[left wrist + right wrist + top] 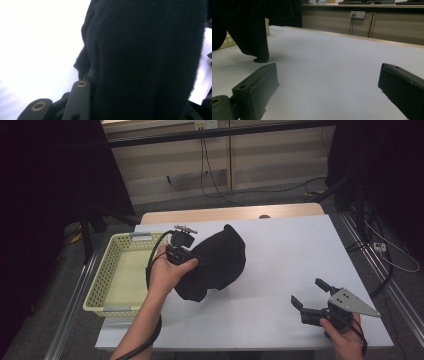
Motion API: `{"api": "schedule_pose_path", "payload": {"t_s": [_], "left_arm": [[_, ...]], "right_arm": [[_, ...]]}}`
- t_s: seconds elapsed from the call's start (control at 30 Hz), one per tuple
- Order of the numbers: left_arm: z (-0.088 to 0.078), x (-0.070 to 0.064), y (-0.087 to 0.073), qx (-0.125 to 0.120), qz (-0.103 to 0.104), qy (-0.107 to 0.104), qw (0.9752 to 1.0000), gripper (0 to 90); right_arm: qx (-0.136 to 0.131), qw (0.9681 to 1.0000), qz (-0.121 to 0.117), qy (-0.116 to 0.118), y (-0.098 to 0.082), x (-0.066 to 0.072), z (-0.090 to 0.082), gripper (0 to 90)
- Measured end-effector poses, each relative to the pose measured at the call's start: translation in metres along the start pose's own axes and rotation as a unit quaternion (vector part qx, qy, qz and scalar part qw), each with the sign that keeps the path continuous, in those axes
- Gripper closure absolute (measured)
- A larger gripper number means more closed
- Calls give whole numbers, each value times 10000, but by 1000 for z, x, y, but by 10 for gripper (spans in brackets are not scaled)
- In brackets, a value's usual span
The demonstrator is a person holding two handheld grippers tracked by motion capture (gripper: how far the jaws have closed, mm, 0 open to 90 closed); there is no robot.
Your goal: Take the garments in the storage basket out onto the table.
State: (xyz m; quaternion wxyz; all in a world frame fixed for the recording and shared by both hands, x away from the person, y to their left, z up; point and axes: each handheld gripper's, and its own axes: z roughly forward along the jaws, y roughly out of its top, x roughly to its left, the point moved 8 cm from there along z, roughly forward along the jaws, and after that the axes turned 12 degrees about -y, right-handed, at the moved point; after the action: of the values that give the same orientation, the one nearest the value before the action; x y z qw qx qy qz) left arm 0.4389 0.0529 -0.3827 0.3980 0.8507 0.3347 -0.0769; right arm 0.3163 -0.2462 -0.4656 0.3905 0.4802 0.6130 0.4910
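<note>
Basket (112,270): at 9 o'clock on the table (280,265), pale yellow, perforated walls.
Left gripper (197,262): just right of the basket; jaws seem clenched on the cloth, though the dark fabric hides the pads.
Cloth (217,262): black, bunched near the table's middle, its lower end touching the surface.
Right gripper (307,292): at 5 o'clock, well apart from the cloth; jaws released, nothing between them.

Yellow basket (107,285) — white table (280,270)
</note>
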Motion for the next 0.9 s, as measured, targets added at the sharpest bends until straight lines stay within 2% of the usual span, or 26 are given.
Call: {"api": "schedule_pose_path", "payload": {"t_s": [0.07,0.2,0.33,0.53,0.67,0.9], "left_arm": [[9,-1,-3,7,11,-34,10000,649],[25,0,-10,36,57,50,10000,645],[39,-1,-16,14,47,-14,10000,639],[56,-3,-25,58,96,-54,9999,617],[67,-6,-29,41,52,-130,9999,609],[83,-12,-37,201,154,-208,9995,587]], "right_arm": [[3,10000,-6,1,0,0,0,18],[17,10000,-20,13,-1,0,0,19],[25,10000,-20,15,-1,0,0,19],[23,10000,-38,23,-1,1,1,20],[27,10000,-33,27,-1,2,1,19],[29,10000,-61,34,-1,2,1,20]]}}
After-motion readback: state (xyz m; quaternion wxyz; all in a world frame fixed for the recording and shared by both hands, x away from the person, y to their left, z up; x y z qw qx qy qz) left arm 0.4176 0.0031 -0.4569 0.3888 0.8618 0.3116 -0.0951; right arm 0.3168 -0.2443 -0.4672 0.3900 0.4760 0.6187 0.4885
